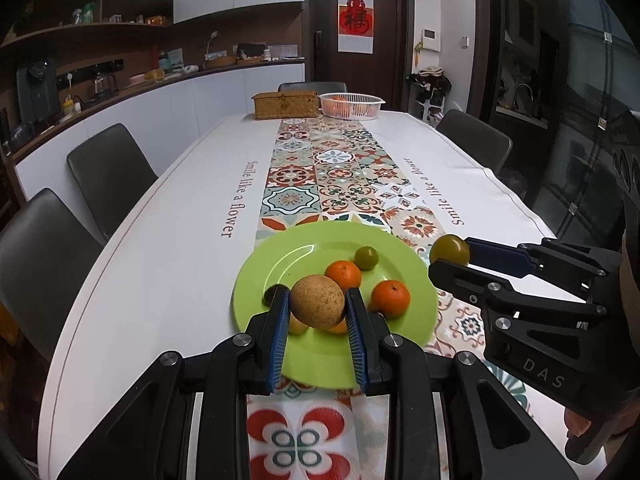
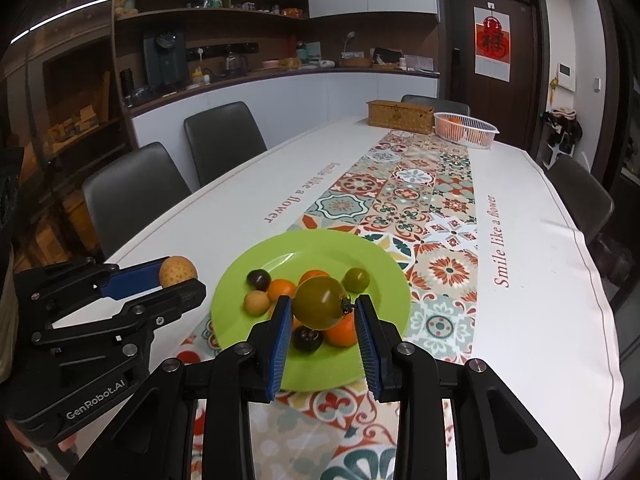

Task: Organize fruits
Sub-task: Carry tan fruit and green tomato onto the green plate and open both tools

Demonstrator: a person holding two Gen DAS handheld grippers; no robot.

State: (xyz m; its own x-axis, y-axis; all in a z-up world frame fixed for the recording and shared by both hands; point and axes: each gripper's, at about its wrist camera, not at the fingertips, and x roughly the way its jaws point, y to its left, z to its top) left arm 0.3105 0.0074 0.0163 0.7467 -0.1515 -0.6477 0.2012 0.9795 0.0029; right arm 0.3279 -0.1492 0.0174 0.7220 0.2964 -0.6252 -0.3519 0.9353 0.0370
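Note:
A tan, speckled round fruit (image 1: 316, 308) sits between the blue pads of my left gripper (image 1: 317, 296), which is shut on it just above the green plate (image 1: 288, 260). My right gripper (image 2: 323, 302) is shut on a large olive-green tomato (image 2: 316, 312) over the same plate (image 2: 280, 252). Each gripper shows in the other's view: the right one (image 1: 452, 256) off the plate's right rim, the left one (image 2: 180, 276) off its left rim. On the plate lie two oranges (image 1: 390, 298), a small green tomato (image 1: 366, 258), dark fruits (image 2: 307, 339) and a small tan fruit (image 2: 256, 303).
At the table's far end stand a white slotted basket (image 1: 370, 100) holding oranges and a wicker box (image 1: 286, 106). A patterned runner (image 1: 336, 172) crosses the white tablecloth. Dark chairs (image 1: 108, 176) line both long sides, with a counter beyond on the left.

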